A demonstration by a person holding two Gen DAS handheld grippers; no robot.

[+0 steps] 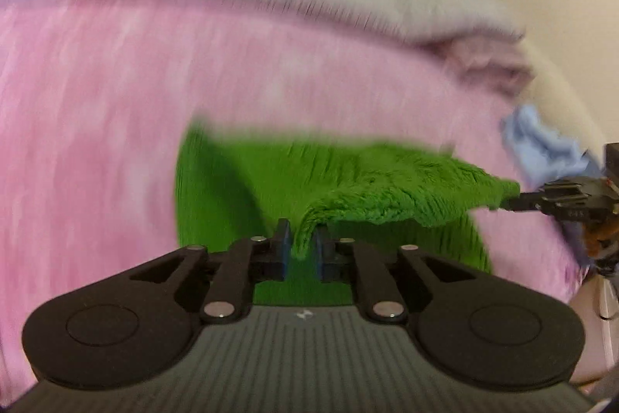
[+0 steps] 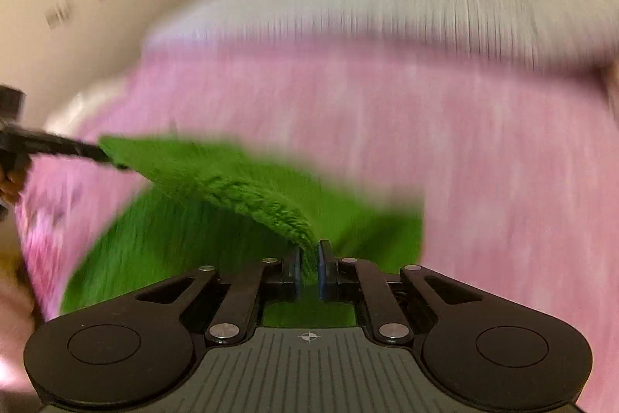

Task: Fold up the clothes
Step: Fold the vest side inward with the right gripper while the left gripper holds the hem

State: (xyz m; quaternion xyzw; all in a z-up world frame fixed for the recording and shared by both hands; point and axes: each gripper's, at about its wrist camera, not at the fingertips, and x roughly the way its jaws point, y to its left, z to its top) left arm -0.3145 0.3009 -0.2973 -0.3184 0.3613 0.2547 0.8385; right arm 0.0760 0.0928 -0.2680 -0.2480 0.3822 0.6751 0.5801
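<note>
Two black two-finger grippers hold one fuzzy green knitted cloth lifted above a pink bedspread.

Left gripper pinches one corner between blue pads; right gripper clamps the opposite corner. Everything beyond is motion-blurred; a crumpled pale blue fabric lies near the bedspread's right edge.

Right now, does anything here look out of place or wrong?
Nothing looks damaged. The green cloth hangs lifted between the left tool and right tool, each shut on one corner, above the pink blanket. One crumpled blue cloth lies unfolded at the blanket's edge.
</note>
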